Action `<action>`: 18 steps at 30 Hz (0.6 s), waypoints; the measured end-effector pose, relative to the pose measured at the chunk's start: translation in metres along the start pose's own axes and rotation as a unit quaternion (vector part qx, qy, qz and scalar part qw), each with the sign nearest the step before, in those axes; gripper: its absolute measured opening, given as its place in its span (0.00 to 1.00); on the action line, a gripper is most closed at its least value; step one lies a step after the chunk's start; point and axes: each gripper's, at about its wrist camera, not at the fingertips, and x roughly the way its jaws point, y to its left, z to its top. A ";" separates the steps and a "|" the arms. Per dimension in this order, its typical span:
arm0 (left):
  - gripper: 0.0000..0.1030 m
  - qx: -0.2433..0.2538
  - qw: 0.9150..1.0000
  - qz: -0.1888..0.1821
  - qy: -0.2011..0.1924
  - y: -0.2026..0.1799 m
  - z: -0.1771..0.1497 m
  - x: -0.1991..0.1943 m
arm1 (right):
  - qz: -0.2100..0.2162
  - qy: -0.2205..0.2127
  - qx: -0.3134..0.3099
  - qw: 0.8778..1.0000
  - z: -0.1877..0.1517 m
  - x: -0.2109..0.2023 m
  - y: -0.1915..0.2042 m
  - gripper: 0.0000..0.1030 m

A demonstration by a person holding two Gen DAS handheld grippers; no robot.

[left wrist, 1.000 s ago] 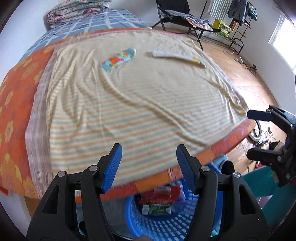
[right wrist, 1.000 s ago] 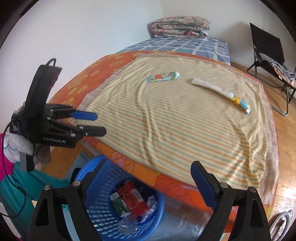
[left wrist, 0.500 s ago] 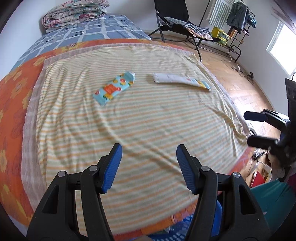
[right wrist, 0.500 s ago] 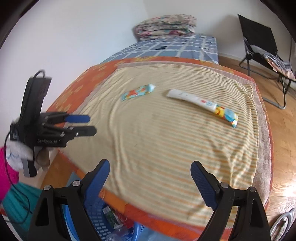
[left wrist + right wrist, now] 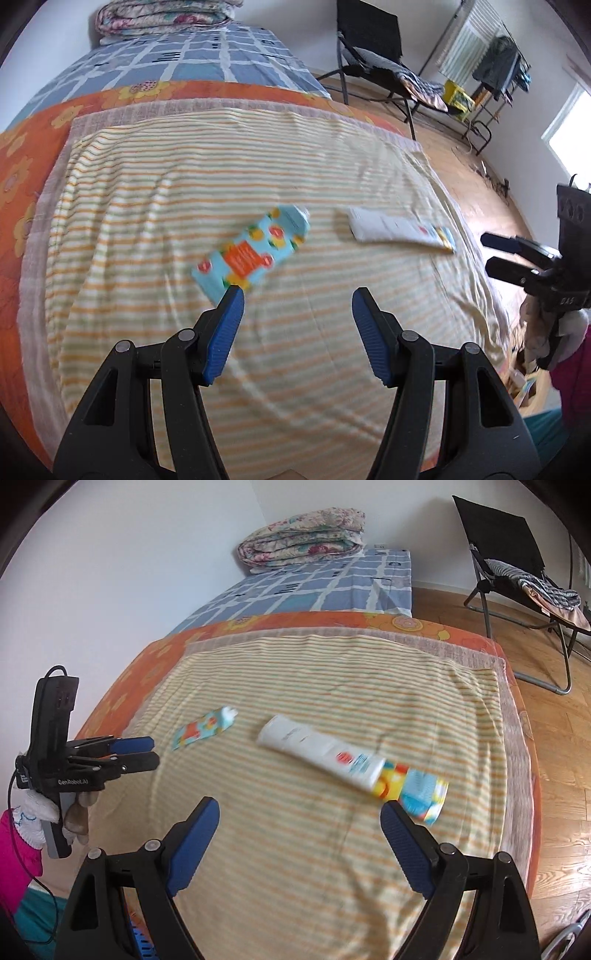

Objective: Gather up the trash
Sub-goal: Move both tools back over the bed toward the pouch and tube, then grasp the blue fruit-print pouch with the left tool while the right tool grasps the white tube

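Note:
Two pieces of trash lie on the striped sheet [image 5: 184, 184] of the bed. A light-blue wrapper with orange print [image 5: 251, 254] lies just beyond my left gripper [image 5: 297, 295], which is open and empty, its left fingertip near the wrapper's near end. A long white tube with a colourful end [image 5: 347, 760] lies just ahead of my right gripper [image 5: 299, 805], which is open and empty. The wrapper also shows in the right wrist view [image 5: 203, 729], the tube in the left wrist view [image 5: 400, 230]. Each gripper appears in the other's view: the right [image 5: 495, 253], the left [image 5: 147, 751].
A folded floral quilt [image 5: 303, 535] lies at the bed's far end on a blue checked cover. A black folding chair [image 5: 517, 565] stands on the wooden floor to the right. A bit of the blue basket [image 5: 142, 945] shows below the bed edge.
Both grippers have moved forward from above the blue basket over the bed toward the wrapper and the tube. The basket has dropped almost out of view. Both stay open.

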 end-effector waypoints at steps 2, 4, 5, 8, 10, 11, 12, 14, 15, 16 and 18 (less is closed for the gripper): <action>0.61 -0.014 1.000 -0.004 -0.002 0.008 0.008 0.008 | -0.006 0.001 0.013 1.000 0.007 0.011 -0.013 0.88; 0.61 -0.032 0.999 -0.009 -0.001 0.020 0.014 0.018 | -0.009 0.001 0.028 1.000 0.012 0.021 -0.026 0.88; 0.61 -0.037 0.999 -0.011 -0.001 0.023 0.016 0.021 | -0.008 0.001 0.035 0.999 0.014 0.026 -0.031 0.88; 0.61 -0.057 0.998 -0.015 0.001 0.036 0.021 0.033 | -0.005 0.001 0.053 0.999 0.020 0.037 -0.043 0.88; 0.61 -0.062 0.998 -0.016 -0.005 0.041 0.022 0.036 | -0.004 0.002 0.059 0.998 0.023 0.045 -0.049 0.88; 0.61 -0.063 0.998 -0.016 -0.006 0.042 0.024 0.037 | -0.003 0.001 0.061 0.998 0.025 0.049 -0.051 0.88; 0.61 -0.065 0.998 -0.018 -0.004 0.044 0.025 0.039 | 0.000 0.001 0.064 0.998 0.026 0.052 -0.053 0.88; 0.61 -0.071 0.997 -0.027 -0.003 0.047 0.026 0.041 | 0.005 0.003 0.069 0.998 0.026 0.057 -0.055 0.88; 0.61 -0.072 0.997 -0.030 -0.003 0.047 0.025 0.041 | 0.008 0.007 0.073 0.997 0.026 0.062 -0.057 0.88; 0.61 -0.068 0.997 -0.031 -0.002 0.046 0.025 0.042 | 0.012 0.012 0.077 0.997 0.026 0.066 -0.058 0.87; 0.60 -0.049 0.998 -0.027 0.002 0.041 0.024 0.042 | 0.016 0.020 0.084 0.996 0.025 0.071 -0.060 0.85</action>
